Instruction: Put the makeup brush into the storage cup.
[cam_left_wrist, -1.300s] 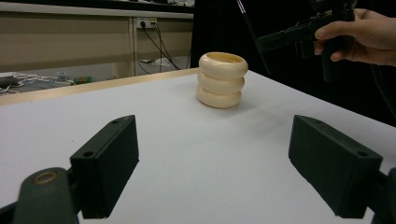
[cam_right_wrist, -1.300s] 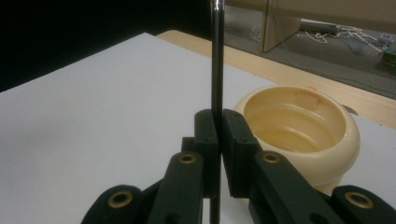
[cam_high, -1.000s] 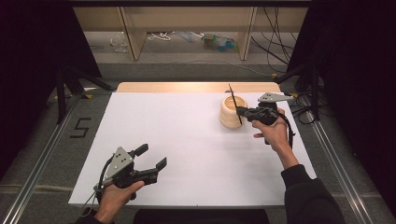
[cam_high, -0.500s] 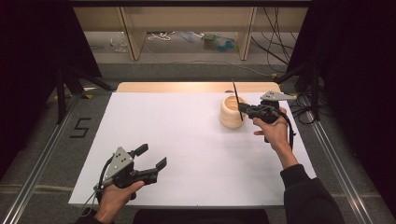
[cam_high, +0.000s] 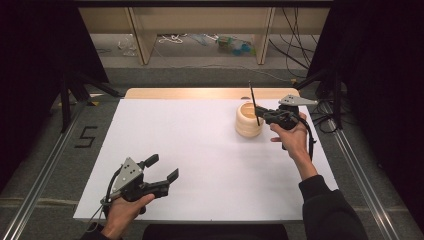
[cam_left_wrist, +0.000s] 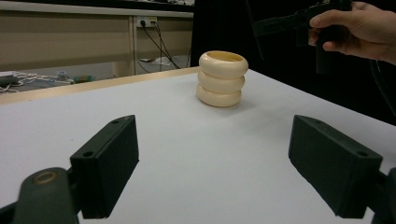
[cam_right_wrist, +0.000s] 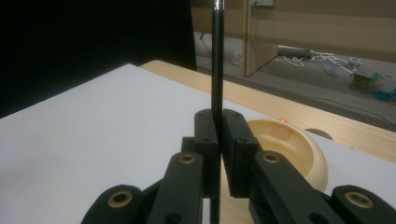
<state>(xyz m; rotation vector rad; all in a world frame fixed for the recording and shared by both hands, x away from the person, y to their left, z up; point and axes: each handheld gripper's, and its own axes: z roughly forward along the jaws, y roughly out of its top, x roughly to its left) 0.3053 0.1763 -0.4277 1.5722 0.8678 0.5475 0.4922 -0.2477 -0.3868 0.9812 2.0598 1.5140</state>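
Observation:
A cream ribbed cup (cam_high: 247, 124) stands upright at the back right of the white table (cam_high: 200, 145). My right gripper (cam_high: 261, 114) hovers just right of its rim, shut on a thin black stick (cam_high: 252, 97) that stands nearly upright above the cup's edge. In the right gripper view the stick (cam_right_wrist: 217, 56) runs up between the closed jaws of the right gripper (cam_right_wrist: 218, 135), with the cup (cam_right_wrist: 289, 144) just behind. My left gripper (cam_high: 163, 167) rests open near the front left, nothing between its jaws. The left gripper view has the left gripper (cam_left_wrist: 215, 168) facing the cup (cam_left_wrist: 222, 78) from afar.
A wooden strip (cam_high: 210, 93) borders the table's far edge. Beyond it lie a shelf frame (cam_high: 140, 35) and loose cables (cam_high: 172, 39) on the floor. Metal rails (cam_high: 350, 155) run along both sides. Black curtains (cam_high: 380, 60) hang left and right.

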